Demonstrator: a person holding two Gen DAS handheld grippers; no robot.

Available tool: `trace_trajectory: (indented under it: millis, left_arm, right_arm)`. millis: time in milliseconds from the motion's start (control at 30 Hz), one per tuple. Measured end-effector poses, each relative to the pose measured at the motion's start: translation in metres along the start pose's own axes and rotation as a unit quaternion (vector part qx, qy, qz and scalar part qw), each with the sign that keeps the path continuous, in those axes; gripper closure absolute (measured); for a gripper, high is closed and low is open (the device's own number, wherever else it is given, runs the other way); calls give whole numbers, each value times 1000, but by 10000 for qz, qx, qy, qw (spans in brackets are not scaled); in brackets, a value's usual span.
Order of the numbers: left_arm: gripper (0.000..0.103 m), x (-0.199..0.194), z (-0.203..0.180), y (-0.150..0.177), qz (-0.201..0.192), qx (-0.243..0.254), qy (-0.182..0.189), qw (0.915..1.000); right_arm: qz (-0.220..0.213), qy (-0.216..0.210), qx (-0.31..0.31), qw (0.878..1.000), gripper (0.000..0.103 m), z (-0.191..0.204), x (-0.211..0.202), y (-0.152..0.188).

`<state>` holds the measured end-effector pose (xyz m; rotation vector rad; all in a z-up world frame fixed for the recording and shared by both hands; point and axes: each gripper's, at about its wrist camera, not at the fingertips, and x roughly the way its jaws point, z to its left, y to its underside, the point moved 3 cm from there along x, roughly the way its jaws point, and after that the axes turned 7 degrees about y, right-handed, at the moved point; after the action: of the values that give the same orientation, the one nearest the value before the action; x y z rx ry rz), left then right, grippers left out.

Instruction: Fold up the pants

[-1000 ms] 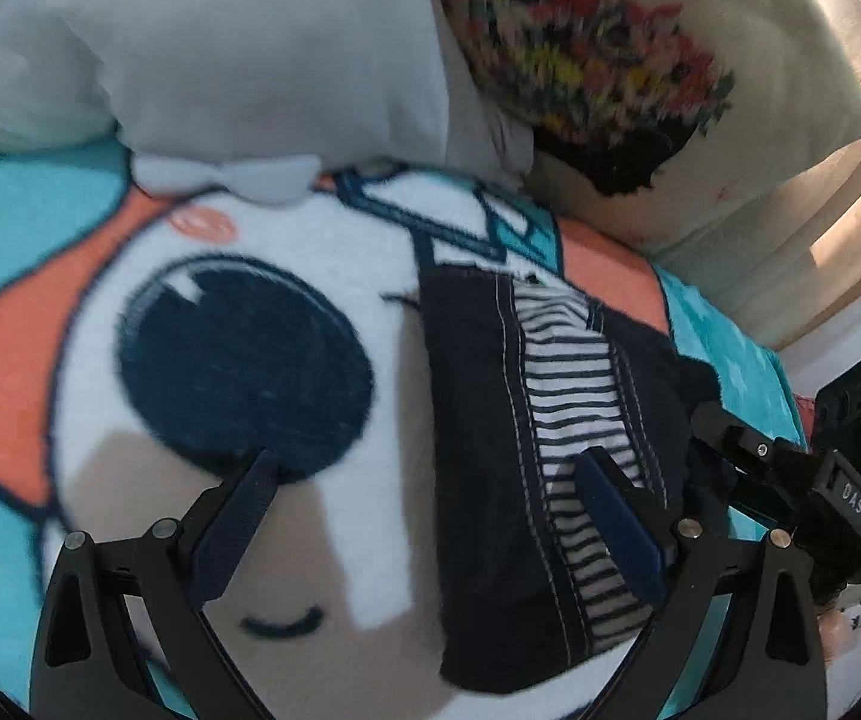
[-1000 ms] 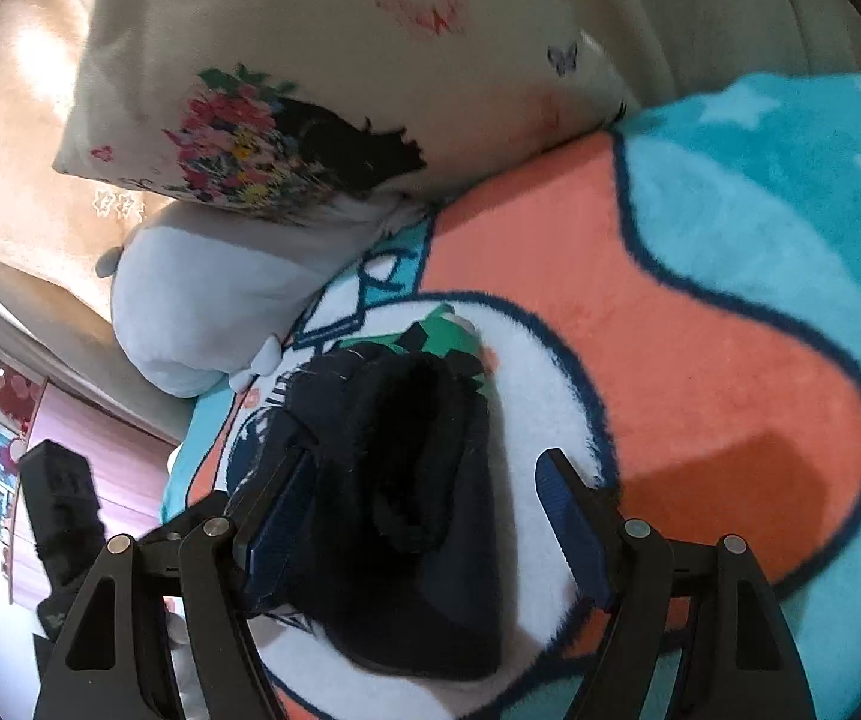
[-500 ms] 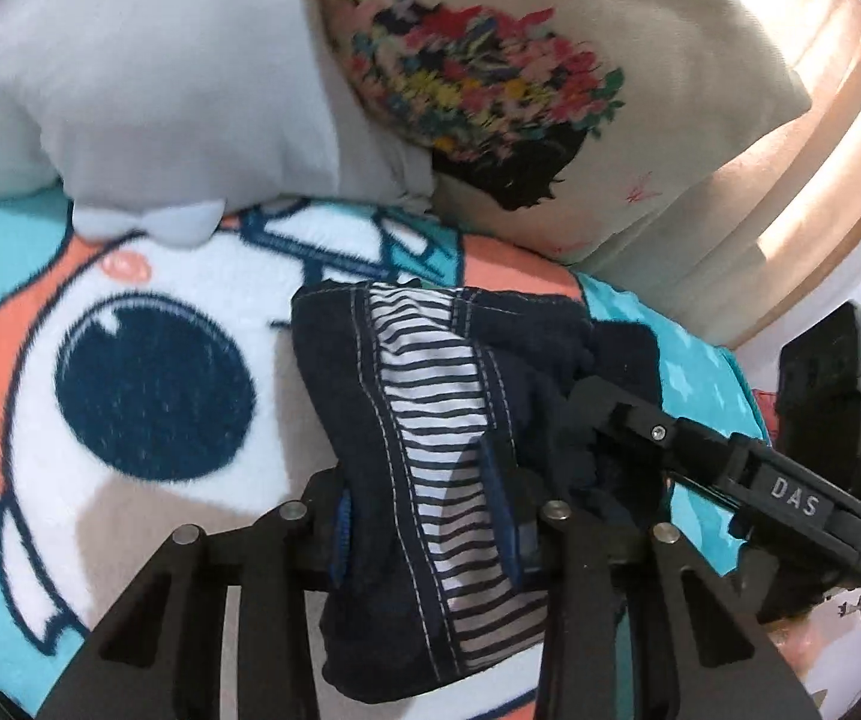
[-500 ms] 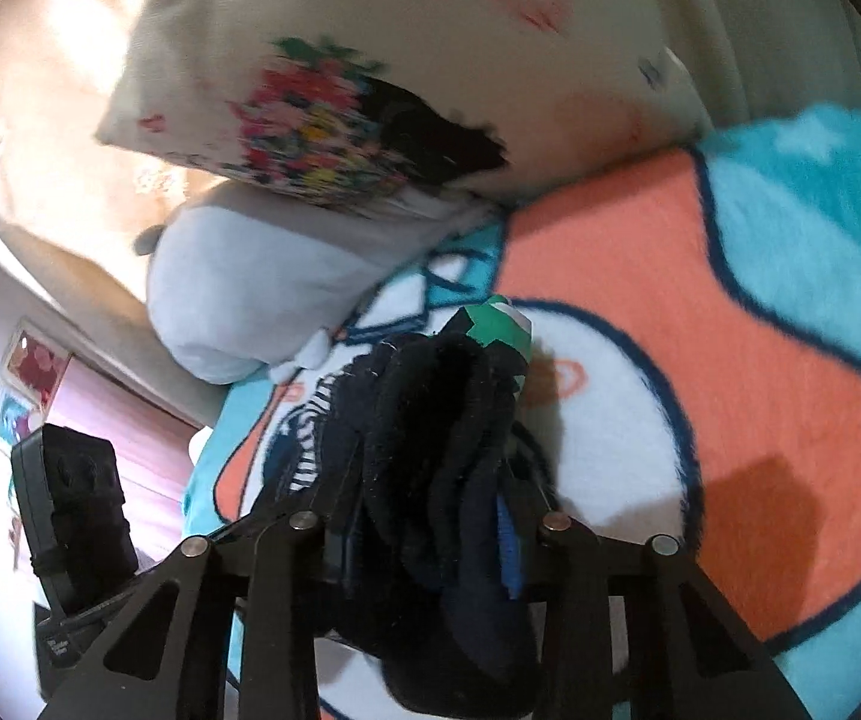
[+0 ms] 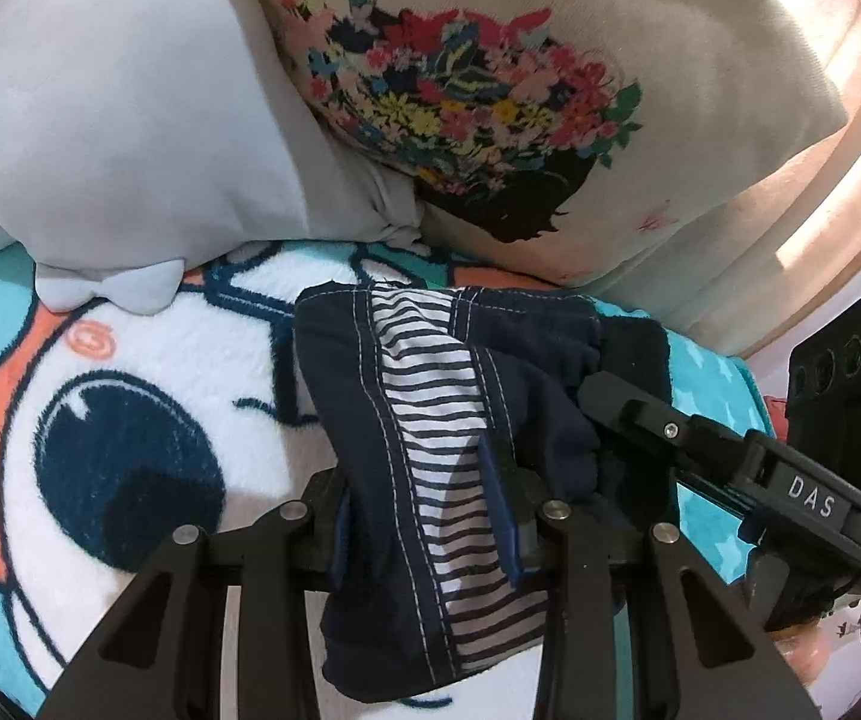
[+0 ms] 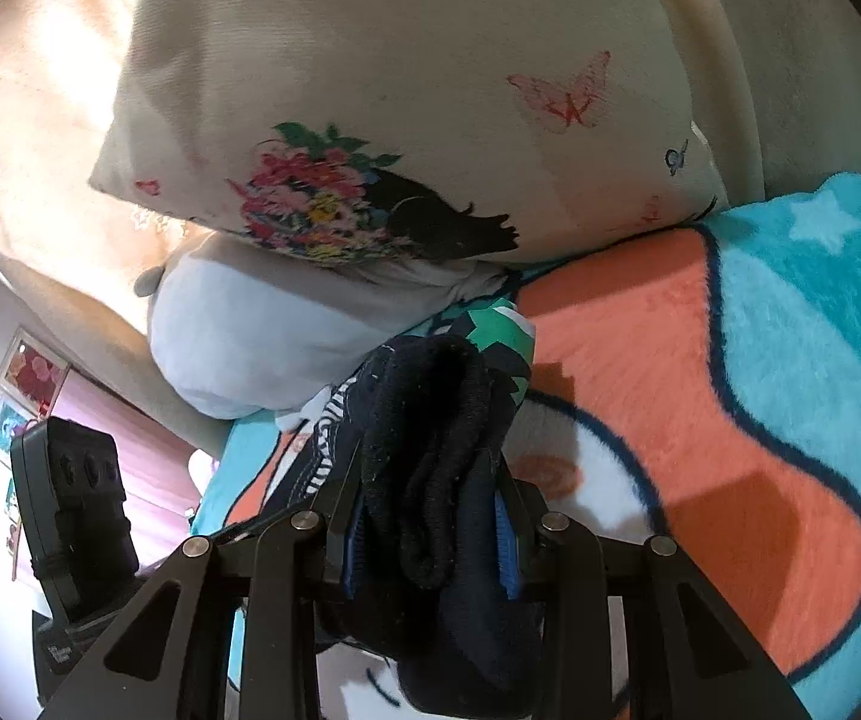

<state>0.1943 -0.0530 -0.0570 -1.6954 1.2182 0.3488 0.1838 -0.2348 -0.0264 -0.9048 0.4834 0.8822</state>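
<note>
**A:** On a bed spread with a cartoon-print blanket (image 5: 148, 360), the dark navy pants (image 5: 430, 480) with a striped side panel sit bunched into a compact bundle. How far along is this?

**B:** Well along, by the look of it. The garment is already gathered into a narrow, layered stack, and both tools are clamped on its near end: the left tool (image 5: 424, 516) pinches the striped part, the right tool (image 6: 430, 534) grips a thick roll of the same dark cloth. Their jaws have just been closing onto the fabric. Probably one last fold or a tidy set-down is left (a judgement only).

**A:** What does each camera add?

**B:** The left wrist view shows the stripes, the white stitching and the right tool's finger reaching in beside the bundle. The right wrist view shows the stacked edges end-on, plus a green patterned cloth (image 6: 496, 330) behind it. Both show the floral pillow (image 5: 520, 96) and a grey cushion (image 5: 118, 120).
</note>
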Motion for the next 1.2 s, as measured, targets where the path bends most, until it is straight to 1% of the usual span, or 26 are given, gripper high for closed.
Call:
trace_trajectory:
  millis: [100,167,233,267,300,333,367,500,533,567,667,767,800,833,900,967,1033,1100,1200]
  left_arm:
    - [68,3,4,2,42,2,-53,10000]
    - [68,7,9,5,126,-83,-79,9999]
    - [67,12,14,9,184,-169,-125,9996]
    - [64,12,16,11,181,-181,-134,9996]
    - [63,11,17,11,174,-191,-153,9995]
    - [60,9,17,12,168,-187,-174,9995]
    - [60,7,17,12,162,-162,-189,9996]
    - [58,-12,16,16,-2,-48,-350,9994]
    - [53,-19,15,19,-82,-26,-437,9990]
    - [52,-23,15,21,-145,-9,-516,9986]
    - [51,-41,12,29,-408,113,-769,9961]
    - [50,-57,6,37,-692,339,-1137,9905]
    - [49,-62,3,40,-769,441,-1258,9881]
    - [45,-69,-1,43,-858,574,-1398,9848]
    - [43,-80,-4,48,-998,706,-1574,9799]
    - [37,-86,-8,51,-1106,812,-1681,9762]
    - [34,-95,-11,56,-1233,921,-1789,9718]
    - [33,-98,-15,60,-1283,1028,-1878,9683]
    - [32,-104,-19,66,-1304,1125,-1899,9666]
  right_arm:
    - [76,-46,129,9999,66,-8,8,0]
    - [138,-60,193,9997,65,-13,15,3]
    - [236,-72,322,9992,62,-20,23,9]
    - [251,-54,370,9990,60,-22,25,11]
    - [226,22,411,9989,57,-25,27,14]
    - [194,97,432,9988,49,-28,27,15]
    - [160,188,458,9986,45,-30,27,17]
    - [-52,371,496,9981,44,-35,14,19]
    - [-137,427,494,9978,43,-35,9,19]
    - [-266,499,484,9972,42,-34,1,21]
    - [-529,667,471,9953,38,-31,-19,26]
    - [-735,816,369,9933,37,-24,-36,35]
    - [-787,872,312,9926,37,-20,-40,38]
    - [-831,917,250,9920,37,-17,-43,41]
    - [-894,1072,84,9902,37,-10,-49,48]
    - [-916,1158,-41,9890,37,-2,-53,53]
    - [-926,1161,-108,9889,36,5,-56,58]
    - [-917,1185,-151,9886,36,8,-59,64]
    - [-918,1226,-209,9880,36,14,-62,71]
